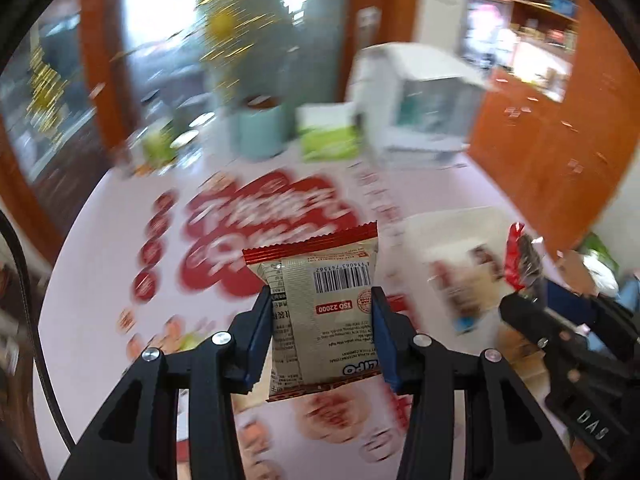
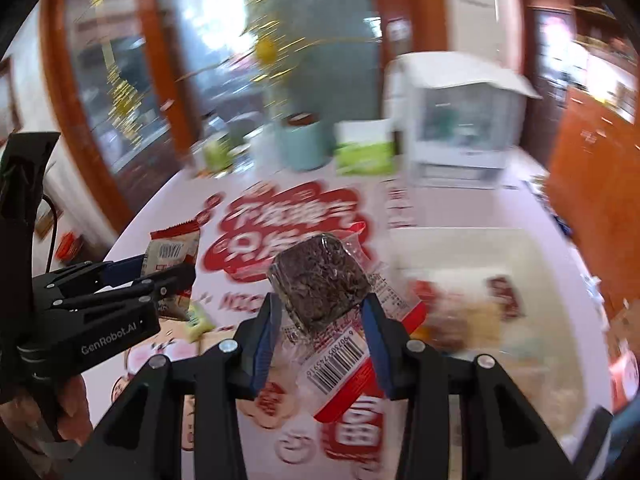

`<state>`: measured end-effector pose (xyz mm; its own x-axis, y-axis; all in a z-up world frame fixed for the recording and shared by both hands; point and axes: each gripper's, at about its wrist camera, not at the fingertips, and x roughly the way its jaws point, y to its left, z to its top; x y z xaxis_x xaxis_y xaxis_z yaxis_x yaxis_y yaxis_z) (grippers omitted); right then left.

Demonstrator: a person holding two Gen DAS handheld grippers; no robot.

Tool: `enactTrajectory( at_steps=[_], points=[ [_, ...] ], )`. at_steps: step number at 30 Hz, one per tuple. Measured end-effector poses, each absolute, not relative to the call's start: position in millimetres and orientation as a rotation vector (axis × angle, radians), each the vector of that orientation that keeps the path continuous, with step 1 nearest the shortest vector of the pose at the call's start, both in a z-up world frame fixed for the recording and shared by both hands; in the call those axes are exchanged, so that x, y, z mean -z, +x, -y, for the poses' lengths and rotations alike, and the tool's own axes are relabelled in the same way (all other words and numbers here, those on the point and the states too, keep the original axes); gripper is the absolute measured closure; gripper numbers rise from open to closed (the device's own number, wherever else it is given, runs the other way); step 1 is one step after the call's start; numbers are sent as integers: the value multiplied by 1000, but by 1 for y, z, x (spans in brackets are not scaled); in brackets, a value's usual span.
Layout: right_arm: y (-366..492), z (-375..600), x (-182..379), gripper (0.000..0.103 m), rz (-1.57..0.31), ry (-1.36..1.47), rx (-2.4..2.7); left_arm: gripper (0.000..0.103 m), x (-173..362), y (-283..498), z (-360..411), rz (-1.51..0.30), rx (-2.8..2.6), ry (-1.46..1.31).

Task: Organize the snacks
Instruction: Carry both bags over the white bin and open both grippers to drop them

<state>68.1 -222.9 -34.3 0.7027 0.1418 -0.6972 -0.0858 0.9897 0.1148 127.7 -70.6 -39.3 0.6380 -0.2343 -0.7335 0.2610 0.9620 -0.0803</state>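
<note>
My left gripper [image 1: 320, 300] is shut on a beige snack packet [image 1: 324, 292] with red crimped ends and a barcode, held above the table. It also shows at the left of the right wrist view [image 2: 168, 276] with the packet [image 2: 172, 252]. My right gripper [image 2: 324, 308] is shut on a clear-wrapped dark brown cake [image 2: 322, 280] with a red label and barcode. It shows at the right of the left wrist view [image 1: 520, 292], holding that wrapped cake [image 1: 522, 258]. A pale shallow box [image 2: 472, 248] with blurred snacks lies to the right.
The table has a white cloth [image 1: 120, 248] with red print. At its far edge stand a mint-green pot [image 1: 260, 132], a green-and-white pack [image 1: 328, 136] and a white open-fronted box [image 1: 424, 108]. Orange wooden cabinets [image 1: 552, 152] stand at the right. The scene is motion-blurred.
</note>
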Motion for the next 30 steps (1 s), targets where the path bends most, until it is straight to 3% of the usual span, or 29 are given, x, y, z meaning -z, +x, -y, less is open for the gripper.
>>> enactTrajectory(
  at_steps=[12, 18, 27, 28, 29, 30],
  points=[
    [35, 351, 19, 61, -783, 197, 225, 59, 6, 157, 231, -806, 466, 128],
    [43, 381, 31, 60, -805, 189, 291, 59, 37, 166, 279, -867, 457, 248],
    [54, 398, 62, 60, -887, 149, 336, 57, 75, 176, 289, -961, 426, 301],
    [55, 397, 63, 60, -894, 144, 332, 47, 79, 177, 288, -974, 418, 297],
    [56, 397, 64, 60, -901, 140, 328, 31, 81, 178, 286, -986, 409, 295],
    [56, 396, 65, 59, -907, 137, 326, 24, 82, 177, 283, -990, 399, 290]
  ],
)
